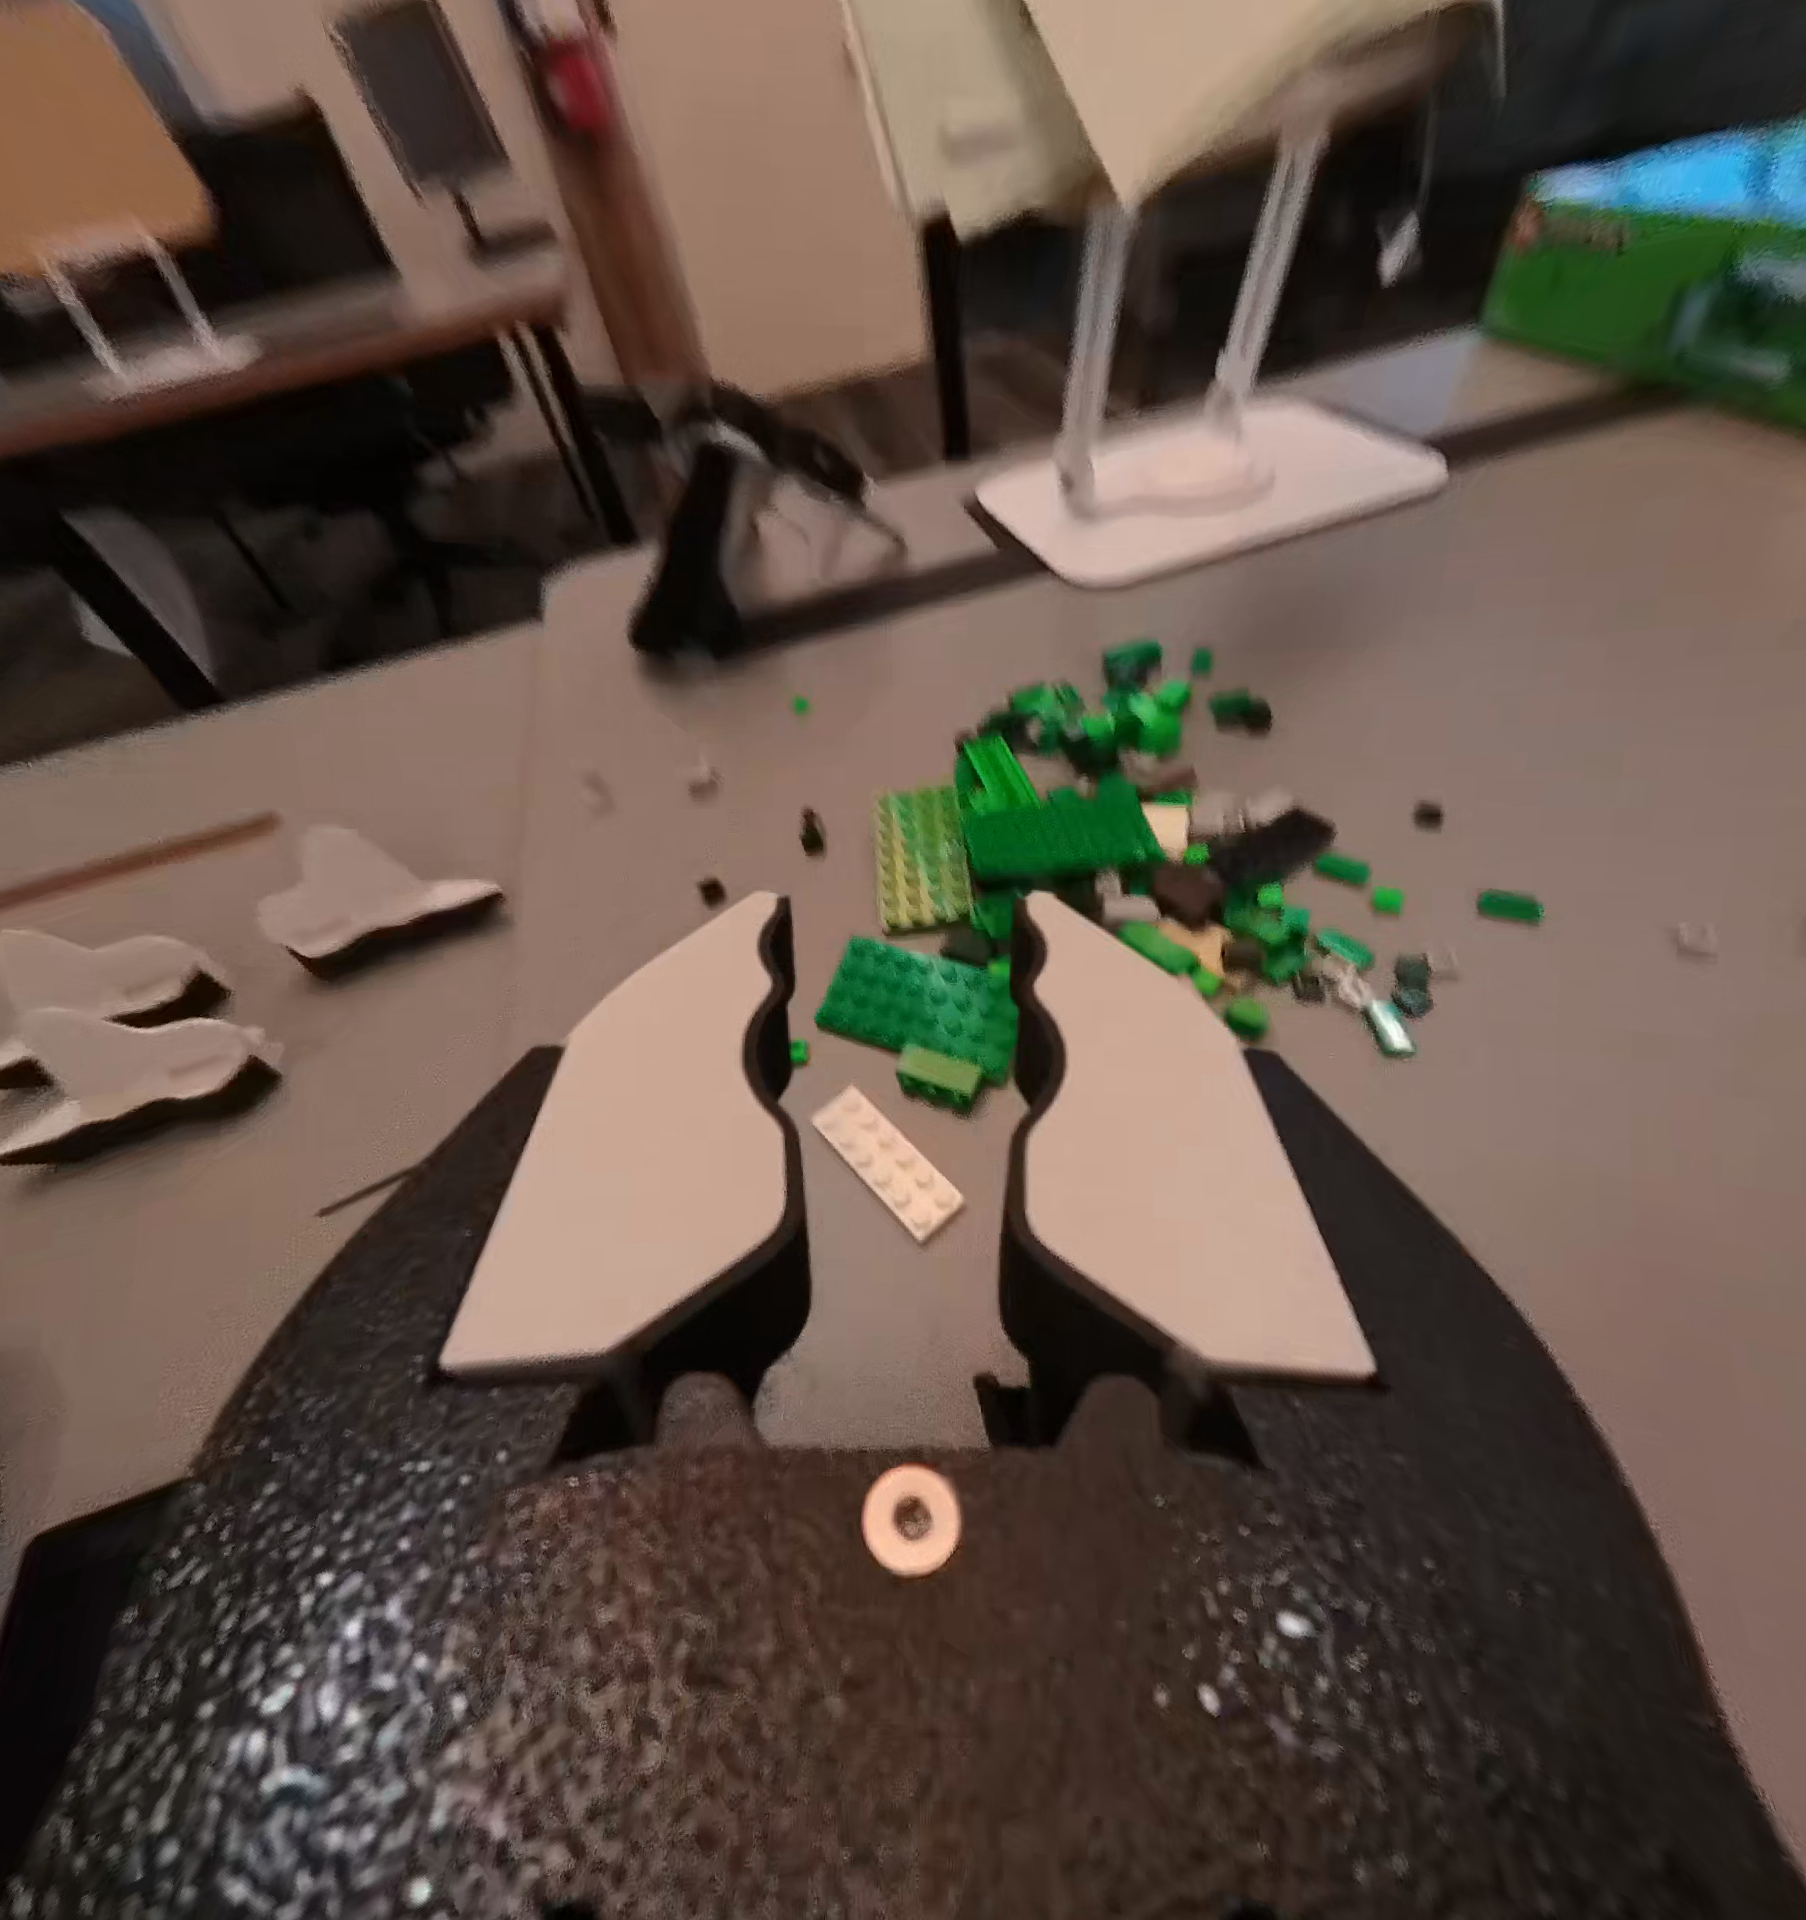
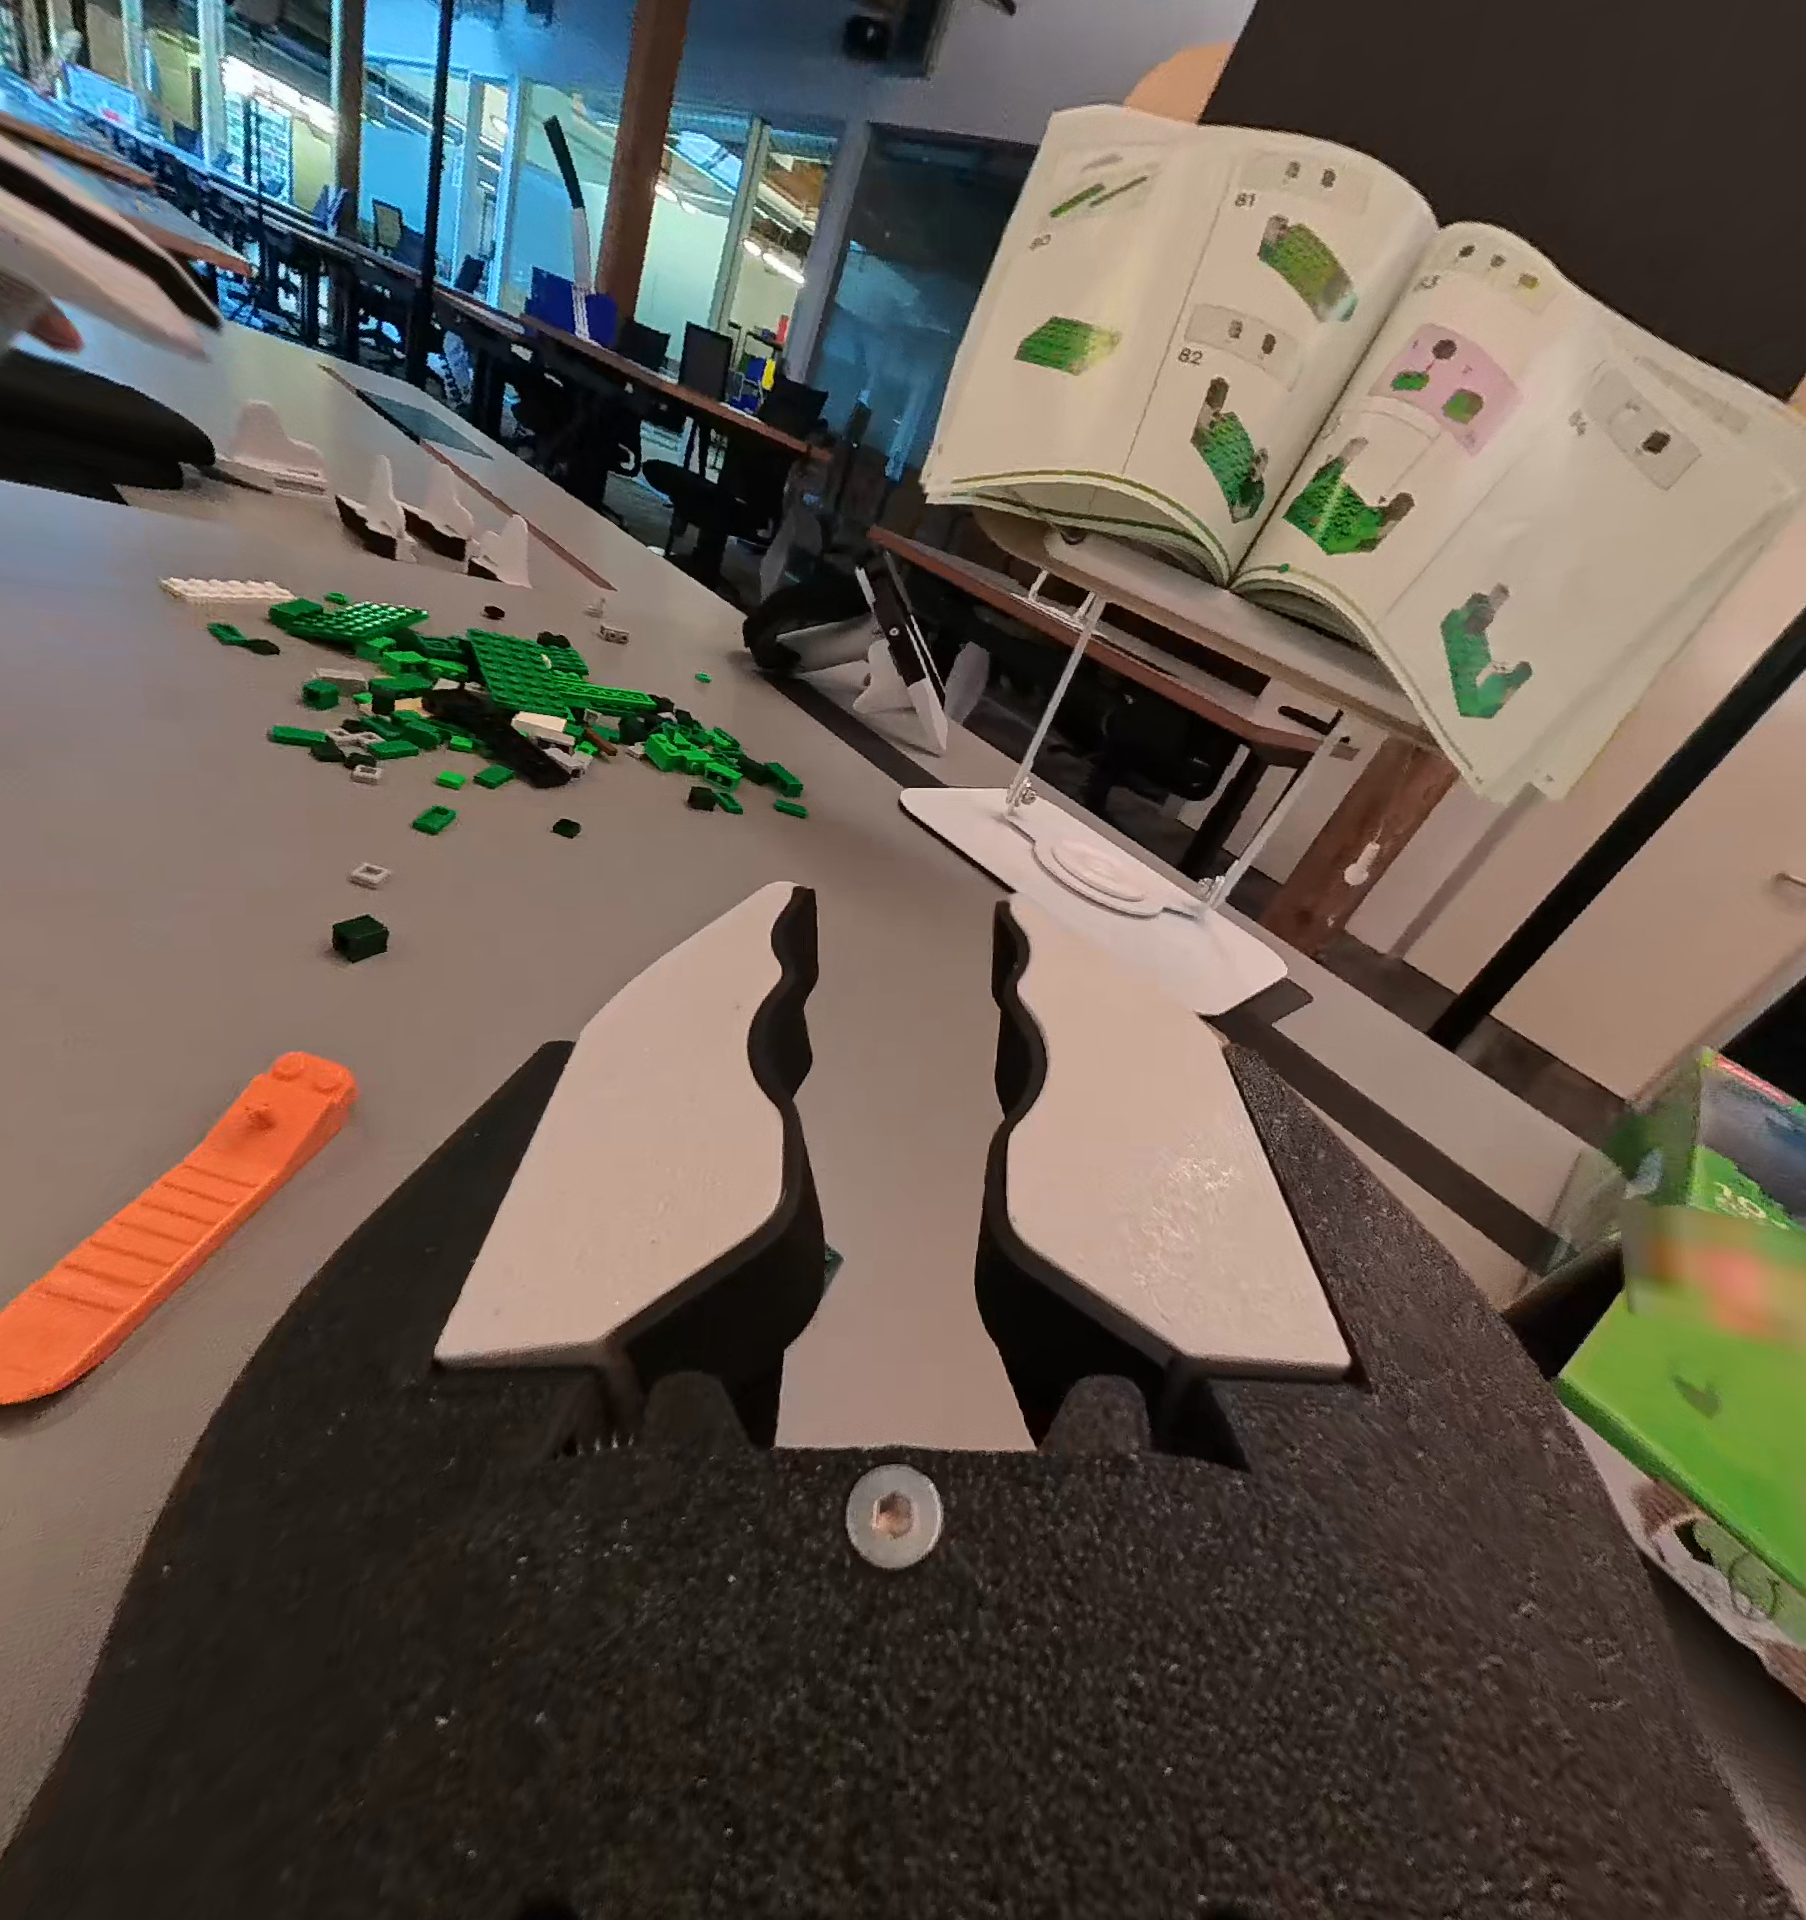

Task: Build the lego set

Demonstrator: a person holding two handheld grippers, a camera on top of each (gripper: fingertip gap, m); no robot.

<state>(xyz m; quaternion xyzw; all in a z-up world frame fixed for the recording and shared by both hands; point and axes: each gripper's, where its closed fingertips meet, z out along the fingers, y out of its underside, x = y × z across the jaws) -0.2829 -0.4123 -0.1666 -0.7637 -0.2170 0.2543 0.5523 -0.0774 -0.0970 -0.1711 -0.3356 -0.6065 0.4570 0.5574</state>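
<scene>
A heap of mostly green Lego pieces (image 1: 1107,831) lies on the grey table (image 1: 1501,1143), also in the right wrist view (image 2: 504,686). A white plate (image 1: 886,1162) lies on the table between my left fingers, with a green plate (image 1: 914,1003) just beyond it. My left gripper (image 1: 904,935) is open and empty, above the table at the near edge of the heap. My right gripper (image 2: 904,914) is open and empty, low over bare table, to the right of the heap. The open instruction book (image 2: 1346,416) rests on a clear stand (image 2: 1096,862).
An orange brick separator (image 2: 151,1236) lies at the left of my right gripper. The green set box (image 2: 1730,1392) stands at the right, also in the left wrist view (image 1: 1688,301). Several spare gripper fingers (image 1: 120,1029) lie at the left. A black stand (image 1: 691,561) sits at the table's far edge. My hands' fingertips stand some 40 cm from each other. The white plate (image 1: 886,1162) is closer to my left gripper, around 10 cm from its tips; the right tips are 40 cm off.
</scene>
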